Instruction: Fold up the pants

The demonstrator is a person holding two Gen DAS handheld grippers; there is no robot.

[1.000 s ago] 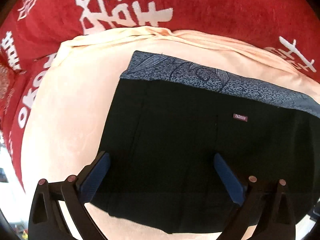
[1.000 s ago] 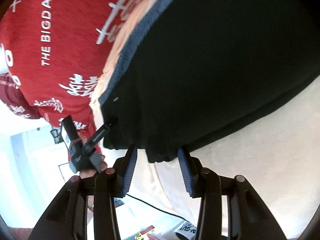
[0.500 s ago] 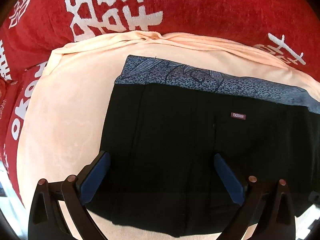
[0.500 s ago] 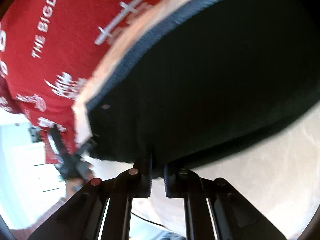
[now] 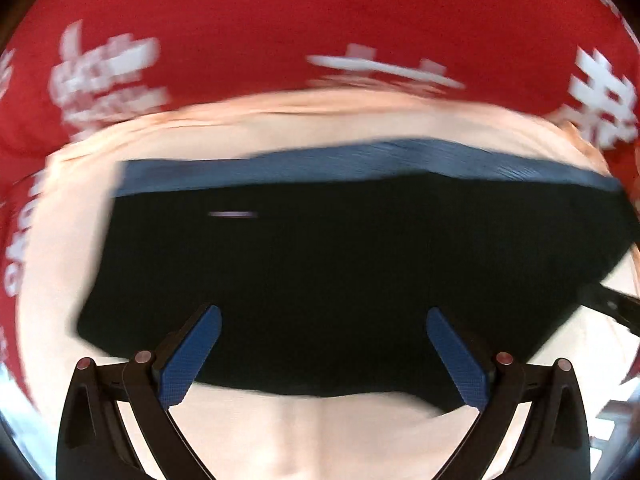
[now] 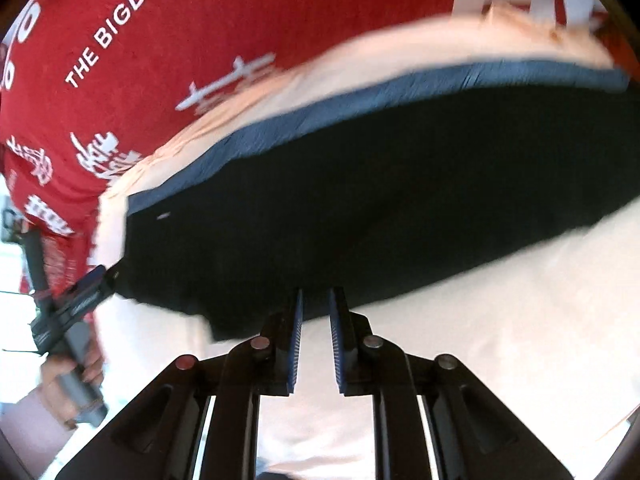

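Note:
The black pants [image 5: 320, 264], with a patterned grey-blue waistband [image 5: 360, 160] along the far edge, lie folded flat on a peach cloth [image 5: 304, 432]. My left gripper [image 5: 324, 320] is open wide, its blue pads [image 5: 188, 364] over the near edge of the pants, holding nothing. In the right wrist view the pants [image 6: 380, 200] fill the middle. My right gripper [image 6: 318, 300] has its jaws nearly closed, with a narrow gap, at the near hem; whether fabric is pinched I cannot tell. The left gripper [image 6: 92, 284] shows at the pants' left corner, held by a hand.
A red blanket with white characters [image 5: 280, 32] surrounds the peach cloth on the far side and left. It also shows in the right wrist view [image 6: 140, 60]. The bed edge and a bright floor lie at lower left [image 6: 16, 320].
The left view has swung sideways, so the pants label moved left; the frame is blurred. The right gripper, open a second ago, closed at the hem and has pulled back slightly.

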